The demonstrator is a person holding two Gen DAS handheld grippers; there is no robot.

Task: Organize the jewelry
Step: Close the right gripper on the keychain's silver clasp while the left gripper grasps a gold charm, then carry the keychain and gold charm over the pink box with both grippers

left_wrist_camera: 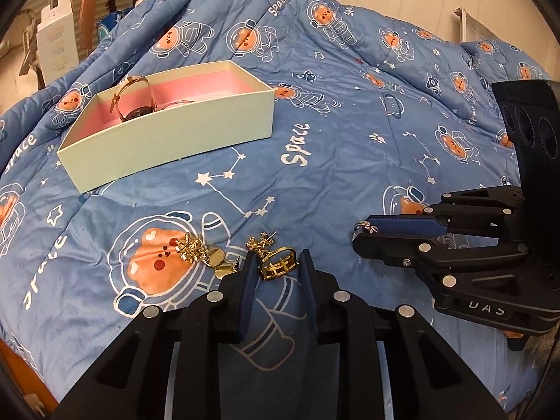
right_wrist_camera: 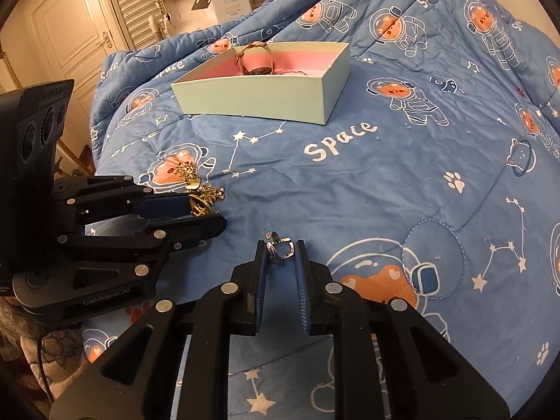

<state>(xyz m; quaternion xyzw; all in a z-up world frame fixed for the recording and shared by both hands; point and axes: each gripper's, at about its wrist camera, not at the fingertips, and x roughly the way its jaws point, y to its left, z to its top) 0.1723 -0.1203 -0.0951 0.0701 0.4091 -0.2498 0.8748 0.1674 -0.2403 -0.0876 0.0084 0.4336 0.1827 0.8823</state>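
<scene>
My left gripper (left_wrist_camera: 277,262) is shut on a gold ring (left_wrist_camera: 278,262), just above the blue quilt; it also shows in the right wrist view (right_wrist_camera: 206,210). My right gripper (right_wrist_camera: 280,250) is shut on a silver ring (right_wrist_camera: 280,248), also seen in the left wrist view (left_wrist_camera: 364,227). Loose gold earrings (left_wrist_camera: 203,253) lie on the quilt left of the gold ring. An open cream box (left_wrist_camera: 164,140) with pink lining stands farther back and holds a watch (left_wrist_camera: 134,99).
A blue space-print quilt (left_wrist_camera: 350,147) covers the bed. A white carton (left_wrist_camera: 56,40) and shelving stand beyond the bed's far left corner. A door (right_wrist_camera: 70,28) and shutters are at the back left.
</scene>
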